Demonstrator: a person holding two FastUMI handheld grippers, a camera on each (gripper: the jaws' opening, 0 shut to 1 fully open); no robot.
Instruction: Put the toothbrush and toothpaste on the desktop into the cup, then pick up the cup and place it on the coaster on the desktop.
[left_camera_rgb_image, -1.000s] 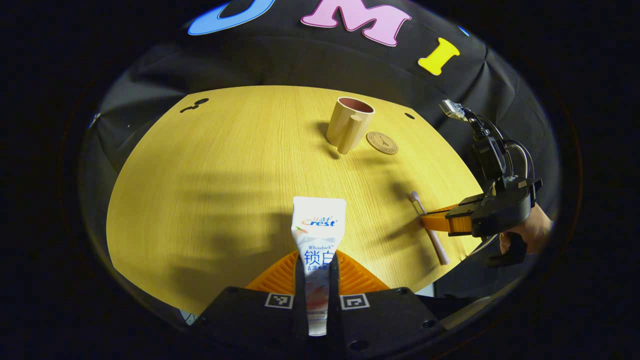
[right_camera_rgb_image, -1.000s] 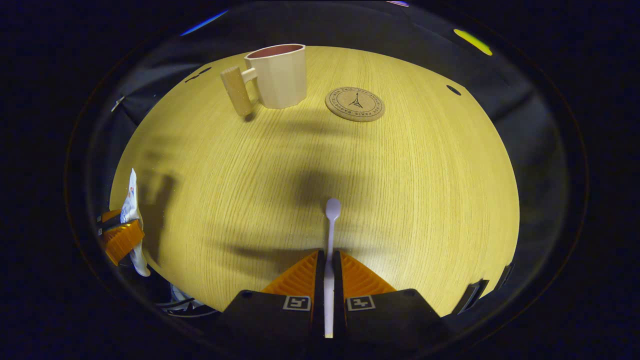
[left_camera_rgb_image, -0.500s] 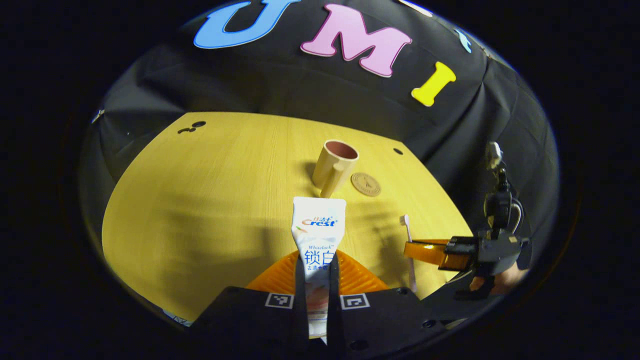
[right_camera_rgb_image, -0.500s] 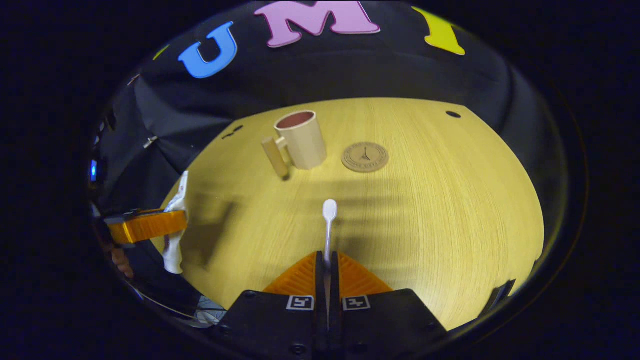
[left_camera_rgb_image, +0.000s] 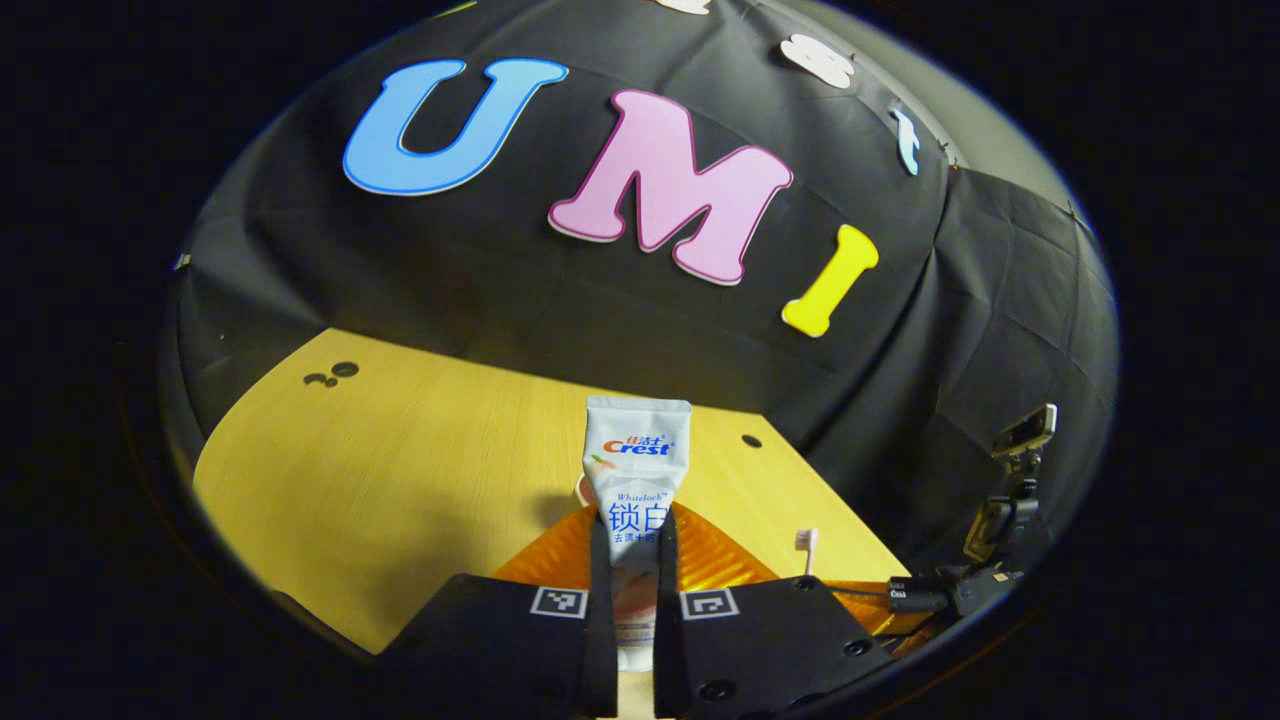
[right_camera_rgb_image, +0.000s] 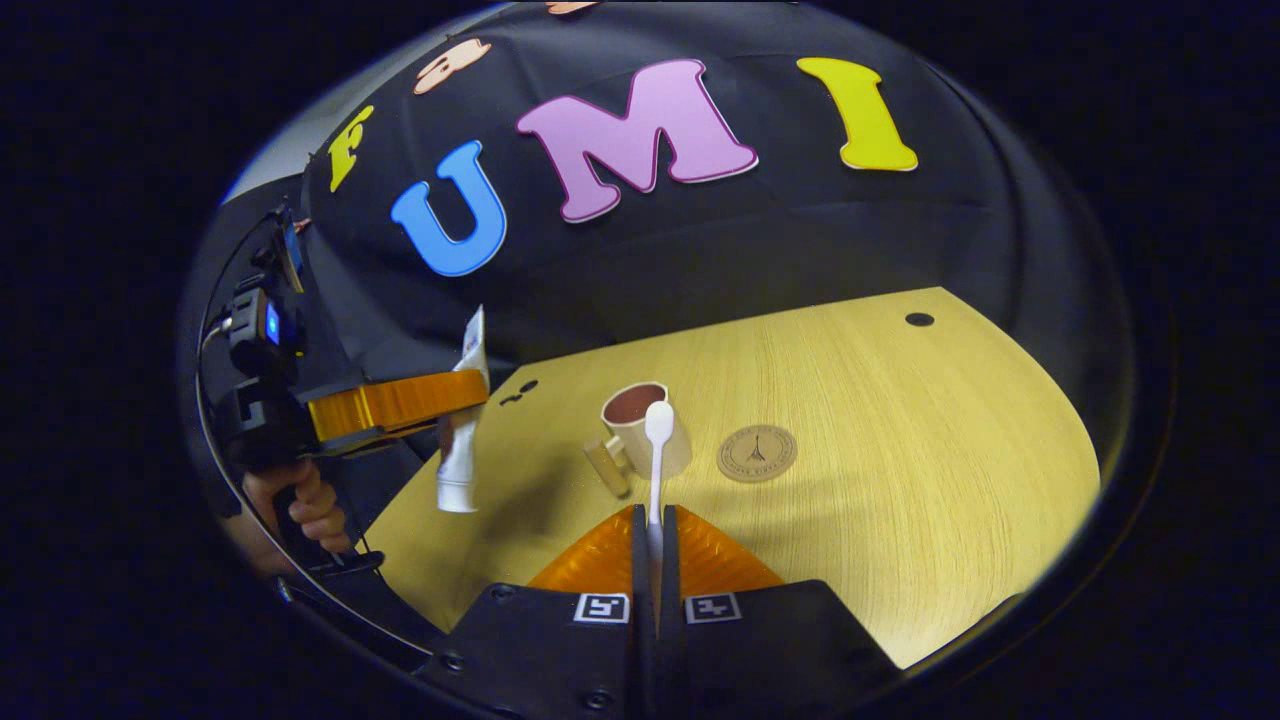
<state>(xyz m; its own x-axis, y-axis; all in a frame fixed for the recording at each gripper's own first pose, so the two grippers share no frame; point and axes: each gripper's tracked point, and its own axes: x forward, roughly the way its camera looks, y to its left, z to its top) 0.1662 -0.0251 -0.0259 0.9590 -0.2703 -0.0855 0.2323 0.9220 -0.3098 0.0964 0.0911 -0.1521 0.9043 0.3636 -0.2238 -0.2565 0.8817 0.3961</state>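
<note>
both items are lifted off the counter (right_camera_rgb_image: 900, 450) but neither is in the cup (right_camera_rgb_image: 645, 432) yet. the left gripper (left_camera_rgb_image: 635, 545) has its jaws clamped on the toothpaste (left_camera_rgb_image: 634, 480), tube upright in the air. the right gripper (right_camera_rgb_image: 652, 535) has its jaws closed on the toothbrush (right_camera_rgb_image: 657, 450), head pointing toward the cup. the cup stands empty just beside the coaster (right_camera_rgb_image: 757, 452), not on it. left to do: both drops, then moving the cup.

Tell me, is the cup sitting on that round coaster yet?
Apart. In the right gripper view, the cup stands on the table beside the coaster, with bare wood between them.
</note>
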